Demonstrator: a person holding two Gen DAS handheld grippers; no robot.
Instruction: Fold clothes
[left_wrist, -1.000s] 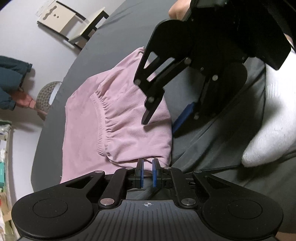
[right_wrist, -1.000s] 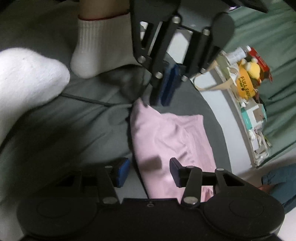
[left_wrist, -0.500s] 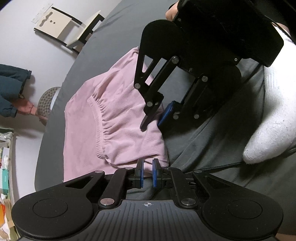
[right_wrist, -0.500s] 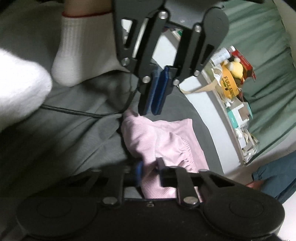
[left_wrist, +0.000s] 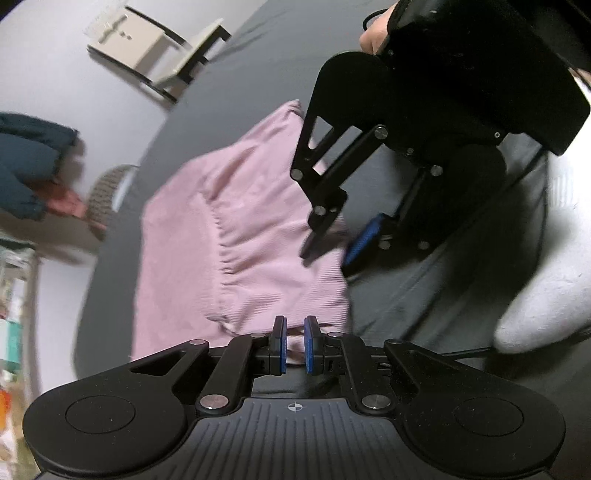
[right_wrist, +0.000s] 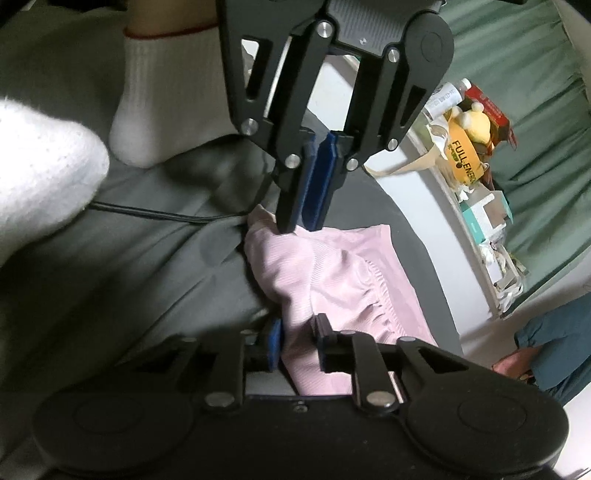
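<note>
Both our tongs, left (left_wrist: 294, 343) and right (right_wrist: 297, 341), clench the pink garment (right_wrist: 332, 280) at its near corners, right having just loosened slightly, so we can fold it.

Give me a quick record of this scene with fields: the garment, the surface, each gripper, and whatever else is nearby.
garment: pink ribbed garment with a gathered seam, lying partly folded
surface: dark grey bed sheet
left gripper: fingers nearly shut, pinching the garment's near edge
right gripper: jaws have just been opening a little after closing; pink cloth between them
nearby: white socked foot, thin black cable, cluttered shelf with a yellow plush toy
</note>
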